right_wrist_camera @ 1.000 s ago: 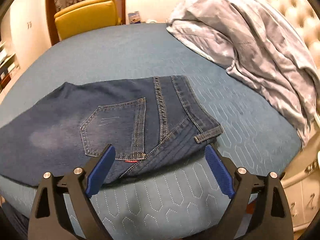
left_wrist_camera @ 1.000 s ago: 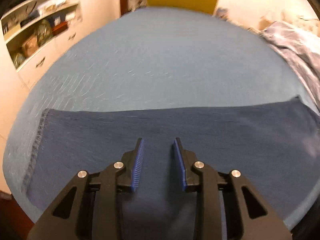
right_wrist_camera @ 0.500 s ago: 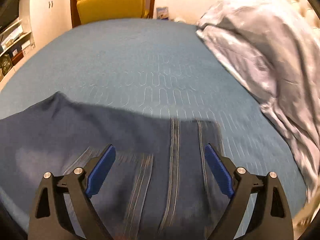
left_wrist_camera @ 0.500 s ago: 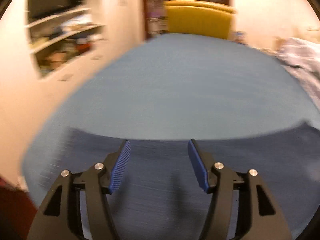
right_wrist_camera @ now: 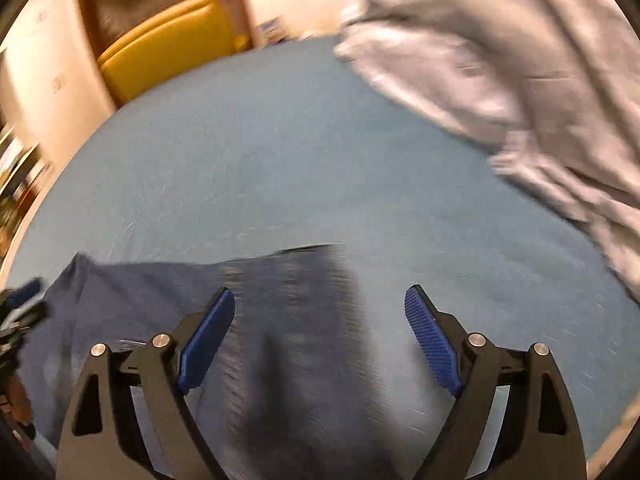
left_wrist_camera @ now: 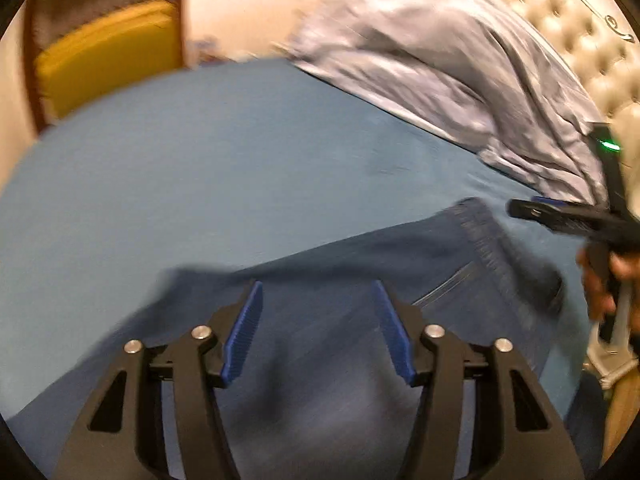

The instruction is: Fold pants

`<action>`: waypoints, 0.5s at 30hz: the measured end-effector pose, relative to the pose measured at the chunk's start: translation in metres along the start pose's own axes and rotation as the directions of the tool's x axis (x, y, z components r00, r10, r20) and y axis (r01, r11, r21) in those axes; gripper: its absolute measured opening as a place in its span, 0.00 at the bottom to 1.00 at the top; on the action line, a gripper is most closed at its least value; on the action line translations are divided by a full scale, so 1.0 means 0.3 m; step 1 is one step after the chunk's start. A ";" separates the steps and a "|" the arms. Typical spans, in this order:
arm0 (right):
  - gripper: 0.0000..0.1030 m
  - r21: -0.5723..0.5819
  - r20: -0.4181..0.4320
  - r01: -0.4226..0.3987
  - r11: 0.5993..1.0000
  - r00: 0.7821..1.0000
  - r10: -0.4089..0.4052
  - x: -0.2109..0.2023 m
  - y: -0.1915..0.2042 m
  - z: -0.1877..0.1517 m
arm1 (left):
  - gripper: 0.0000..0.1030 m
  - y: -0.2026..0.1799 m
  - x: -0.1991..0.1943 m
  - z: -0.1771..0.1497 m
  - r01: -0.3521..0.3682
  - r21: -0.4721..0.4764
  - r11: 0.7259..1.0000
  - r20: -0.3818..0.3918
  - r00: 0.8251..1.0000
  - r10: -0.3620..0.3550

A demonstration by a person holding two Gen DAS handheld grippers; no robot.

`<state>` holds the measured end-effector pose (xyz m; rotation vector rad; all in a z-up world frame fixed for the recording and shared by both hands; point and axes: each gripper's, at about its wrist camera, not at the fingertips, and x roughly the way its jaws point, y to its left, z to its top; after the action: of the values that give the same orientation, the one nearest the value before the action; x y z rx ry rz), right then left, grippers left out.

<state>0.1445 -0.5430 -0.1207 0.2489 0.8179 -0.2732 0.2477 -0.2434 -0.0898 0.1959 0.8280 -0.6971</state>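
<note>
Dark blue jeans (left_wrist_camera: 360, 280) lie flat on the blue bed cover (left_wrist_camera: 200, 168), waistband end to the right. My left gripper (left_wrist_camera: 318, 332) is open and empty, held just above the middle of the jeans. My right gripper (right_wrist_camera: 320, 344) is open wide and empty, above the waistband end of the jeans (right_wrist_camera: 288, 320). The right gripper also shows at the right edge of the left wrist view (left_wrist_camera: 560, 216), held by a hand. Both views are blurred by motion.
A crumpled grey duvet (left_wrist_camera: 460, 64) lies at the back right of the bed, against a tufted headboard (left_wrist_camera: 580, 28). A yellow chair (left_wrist_camera: 108, 56) stands behind the bed's far edge. Shelves (right_wrist_camera: 16, 176) line the left wall.
The left gripper has opened and swung right along the jeans toward the waistband end. The right gripper has moved forward over the waistband and stays open.
</note>
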 end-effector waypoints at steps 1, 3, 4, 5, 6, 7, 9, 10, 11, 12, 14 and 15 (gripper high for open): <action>0.81 0.019 0.007 0.013 1.000 1.000 -0.013 -0.030 -0.038 -0.012 | 0.52 -0.061 0.097 0.035 0.036 0.017 0.999 -0.054 0.998 -0.035; 0.81 0.016 0.011 0.040 0.999 0.999 -0.040 -0.092 -0.104 -0.048 | 0.49 -0.077 0.245 0.052 0.036 0.020 0.999 -0.161 0.986 -0.032; 0.81 0.002 0.016 0.052 0.999 0.999 -0.052 -0.115 -0.118 -0.070 | 0.49 -0.086 0.316 0.071 -0.020 0.030 0.999 -0.192 0.981 0.025; 0.81 -0.020 0.019 0.052 0.998 0.998 -0.051 -0.139 -0.129 -0.092 | 0.51 -0.096 0.345 0.077 -0.052 0.032 0.998 -0.184 0.981 0.057; 0.81 -0.035 0.021 0.047 0.998 0.999 -0.046 -0.154 -0.132 -0.109 | 0.51 -0.102 0.347 0.079 -0.057 0.010 0.998 -0.177 0.983 0.058; 0.81 -0.042 0.020 0.036 0.998 0.999 -0.035 -0.167 -0.141 -0.136 | 0.50 -0.104 0.340 0.087 -0.066 -0.036 0.997 -0.175 0.983 0.058; 0.75 -0.044 0.000 -0.013 0.999 1.000 0.013 -0.164 -0.147 -0.168 | 0.47 -0.141 0.290 0.082 -0.045 -0.056 0.997 -0.140 0.989 0.037; 0.72 -0.053 -0.008 -0.027 0.998 1.000 0.027 -0.155 -0.135 -0.181 | 0.47 -0.182 0.264 0.083 -0.021 -0.038 0.999 -0.111 0.994 0.017; 0.66 -0.077 -0.019 -0.031 0.997 0.999 0.029 -0.136 -0.114 -0.198 | 0.47 -0.234 0.240 0.078 -0.001 -0.001 1.000 -0.092 0.996 0.001; 0.61 -0.116 -0.041 -0.010 0.993 0.999 0.005 -0.099 -0.092 -0.222 | 0.47 -0.282 0.237 0.074 0.018 0.028 0.999 -0.094 0.995 -0.015; 0.51 -0.139 -0.083 0.029 0.990 0.996 -0.041 -0.053 -0.062 -0.255 | 0.48 -0.396 0.273 0.053 0.059 0.087 0.994 -0.129 0.991 -0.048; 0.51 -0.131 -0.088 0.032 0.991 0.995 -0.044 -0.043 -0.065 -0.272 | 0.49 -0.421 0.298 0.037 0.058 0.098 0.993 -0.161 0.986 -0.041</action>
<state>0.0741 -0.5331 -0.1670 0.1250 0.9277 -0.2445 0.2160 -0.3883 -0.1349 0.3278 0.9522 -0.7789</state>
